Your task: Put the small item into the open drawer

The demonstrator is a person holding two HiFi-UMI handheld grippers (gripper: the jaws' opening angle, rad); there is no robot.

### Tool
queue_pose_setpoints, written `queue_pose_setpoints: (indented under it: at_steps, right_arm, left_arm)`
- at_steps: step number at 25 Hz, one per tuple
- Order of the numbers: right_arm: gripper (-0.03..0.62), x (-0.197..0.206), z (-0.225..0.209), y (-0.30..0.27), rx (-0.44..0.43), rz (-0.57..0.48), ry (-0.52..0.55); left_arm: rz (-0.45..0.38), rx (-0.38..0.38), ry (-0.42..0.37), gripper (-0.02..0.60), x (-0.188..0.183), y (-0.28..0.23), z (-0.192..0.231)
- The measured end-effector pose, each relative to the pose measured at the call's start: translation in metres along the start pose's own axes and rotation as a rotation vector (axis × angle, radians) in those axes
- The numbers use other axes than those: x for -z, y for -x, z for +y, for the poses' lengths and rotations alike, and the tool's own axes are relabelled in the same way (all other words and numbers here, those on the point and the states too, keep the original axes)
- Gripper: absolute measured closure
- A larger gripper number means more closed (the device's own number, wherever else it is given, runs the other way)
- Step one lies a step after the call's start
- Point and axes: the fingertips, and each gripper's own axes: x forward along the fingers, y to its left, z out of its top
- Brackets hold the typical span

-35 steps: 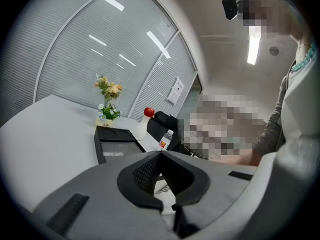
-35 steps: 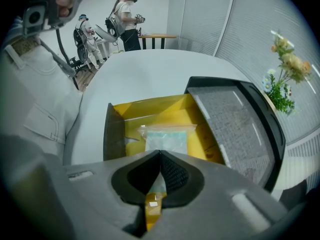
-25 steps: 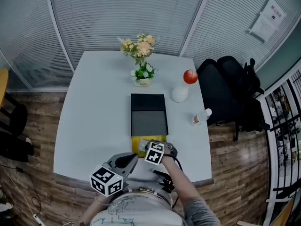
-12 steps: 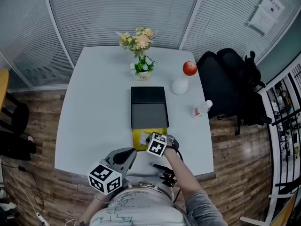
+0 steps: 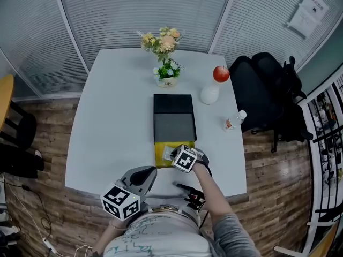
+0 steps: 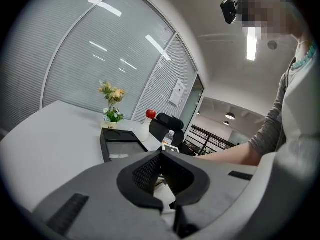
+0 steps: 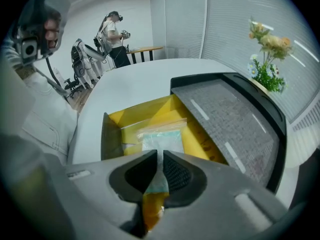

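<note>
A flat black box lies mid-table with its yellow drawer pulled out toward me. In the right gripper view the drawer holds a small clear bag with pale blue contents. My right gripper hovers over the drawer's near end, and its jaws are opening with the bag's near edge between them. In the head view, the right gripper covers most of the bag. My left gripper rests near the table's front edge, shut and empty; its own view shows the left gripper aimed toward the box.
A vase of flowers stands behind the box. At the right side are a white bottle with a red top and a small water bottle. A black chair sits beside the table. A person stands far behind.
My right gripper has stayed over the pulled-out drawer with the bag, shifting only a little. The left gripper has barely moved. The head view has drifted slightly.
</note>
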Motion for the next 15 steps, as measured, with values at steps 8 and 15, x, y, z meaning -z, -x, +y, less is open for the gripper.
queue_pose_setpoints:
  at_steps: [8, 15]
  right_arm:
    - [0.437, -0.005, 0.000, 0.014, 0.003, -0.049, -0.040]
    - [0.421, -0.018, -0.005, 0.043, 0.055, -0.165, -0.100]
  left_arm:
    - [0.002, 0.012, -0.005, 0.584, 0.000, 0.000, -0.004]
    - [0.000, 0.021, -0.003, 0.584, -0.001, -0.001, -0.003]
